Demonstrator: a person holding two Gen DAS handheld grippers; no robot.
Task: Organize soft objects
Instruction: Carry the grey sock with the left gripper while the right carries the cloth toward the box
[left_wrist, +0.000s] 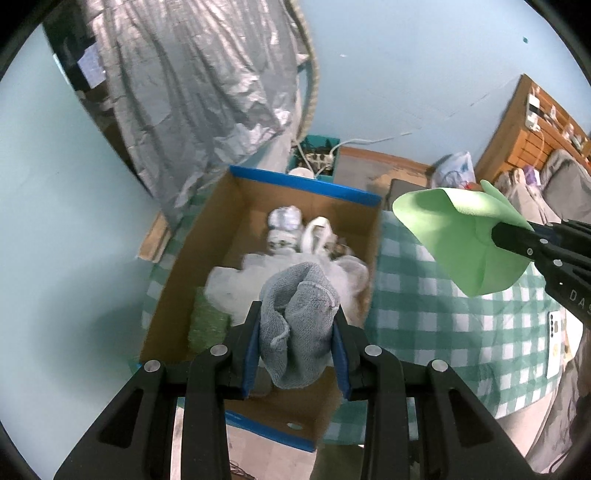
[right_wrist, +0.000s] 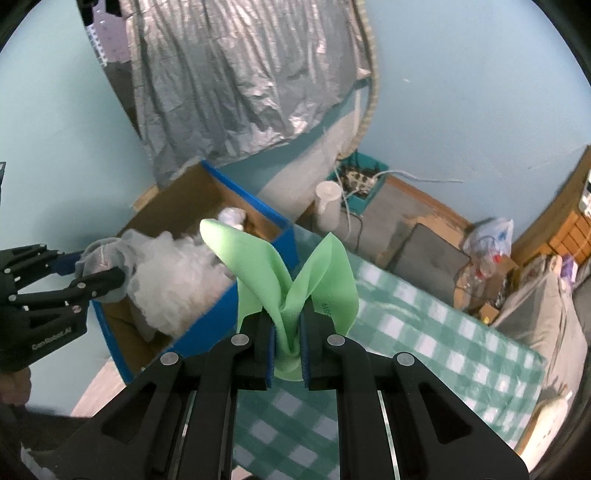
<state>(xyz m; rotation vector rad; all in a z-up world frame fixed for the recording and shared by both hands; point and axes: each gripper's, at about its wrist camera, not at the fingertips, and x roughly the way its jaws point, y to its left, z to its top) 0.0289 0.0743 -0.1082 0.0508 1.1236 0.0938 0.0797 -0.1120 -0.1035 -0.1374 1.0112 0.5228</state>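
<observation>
My left gripper (left_wrist: 295, 317) is shut on a grey towel (left_wrist: 299, 325) and holds it above a cardboard box with blue edges (left_wrist: 306, 184). Inside the box lie a white mesh puff (left_wrist: 243, 280), rolled white socks (left_wrist: 284, 229) and a green scrub pad (left_wrist: 207, 325). My right gripper (right_wrist: 287, 325) is shut on a light green cloth (right_wrist: 266, 266), held above the checked tablecloth (right_wrist: 424, 332) right of the box (right_wrist: 207, 325). The right gripper with the green cloth (left_wrist: 461, 236) also shows in the left wrist view, and the left gripper (right_wrist: 107, 280) in the right wrist view.
A silver cover (left_wrist: 192, 103) hangs behind the box. A teal bin with a power strip (right_wrist: 362, 181) and a white cup (right_wrist: 327, 206) sit on the floor. A phone (left_wrist: 556, 343) lies on the tablecloth. A plastic bag (right_wrist: 487, 240) and a wooden headboard (left_wrist: 532, 125) are at right.
</observation>
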